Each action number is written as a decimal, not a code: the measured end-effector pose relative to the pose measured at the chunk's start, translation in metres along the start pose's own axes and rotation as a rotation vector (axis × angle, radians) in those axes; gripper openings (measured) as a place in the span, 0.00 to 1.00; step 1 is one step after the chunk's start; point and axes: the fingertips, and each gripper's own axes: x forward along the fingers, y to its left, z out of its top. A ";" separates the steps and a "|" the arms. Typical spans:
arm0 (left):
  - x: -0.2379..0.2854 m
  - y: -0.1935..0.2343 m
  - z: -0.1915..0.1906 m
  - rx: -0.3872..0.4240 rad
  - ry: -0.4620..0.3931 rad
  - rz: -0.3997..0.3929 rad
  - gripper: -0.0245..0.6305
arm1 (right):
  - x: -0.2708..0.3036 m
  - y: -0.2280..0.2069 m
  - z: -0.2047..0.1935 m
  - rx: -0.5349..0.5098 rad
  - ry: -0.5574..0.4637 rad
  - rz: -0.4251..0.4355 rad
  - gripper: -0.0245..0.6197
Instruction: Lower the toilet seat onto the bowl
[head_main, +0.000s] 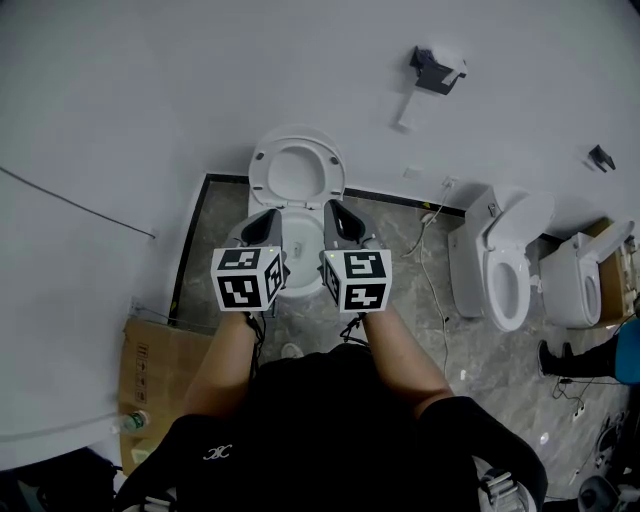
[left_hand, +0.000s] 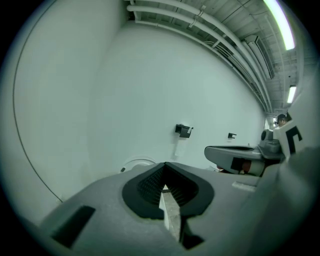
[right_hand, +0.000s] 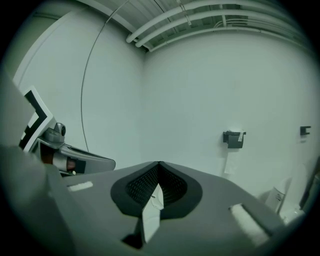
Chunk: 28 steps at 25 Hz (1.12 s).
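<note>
A white toilet stands against the wall ahead. Its seat (head_main: 297, 170) is raised, the ring leaning back on the wall. The bowl (head_main: 301, 276) shows only as a strip between the two grippers. My left gripper (head_main: 265, 222) and right gripper (head_main: 338, 215) hang side by side above the bowl, short of the seat and touching nothing. Both are shut and empty. In the left gripper view the jaws (left_hand: 165, 165) meet at a point, with the seat's top edge (left_hand: 139, 161) just beyond. In the right gripper view the jaws (right_hand: 159, 164) are also together, facing bare wall.
A black paper holder (head_main: 436, 70) hangs on the wall to the right. Two more white toilets (head_main: 505, 262) (head_main: 578, 282) stand further right, with a cable (head_main: 432, 285) running over the floor. Cardboard (head_main: 160, 368) and a bottle (head_main: 131, 422) lie at left. A person's feet (head_main: 562, 360) are at right.
</note>
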 end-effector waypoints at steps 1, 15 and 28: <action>0.003 0.003 -0.001 -0.001 0.004 -0.003 0.05 | 0.004 0.000 -0.001 -0.004 0.003 0.000 0.05; 0.064 0.028 0.007 -0.014 0.039 0.049 0.05 | 0.076 -0.028 -0.010 -0.147 0.020 0.023 0.05; 0.125 0.075 0.034 -0.071 0.038 0.228 0.05 | 0.206 -0.082 -0.036 -0.345 0.113 0.185 0.10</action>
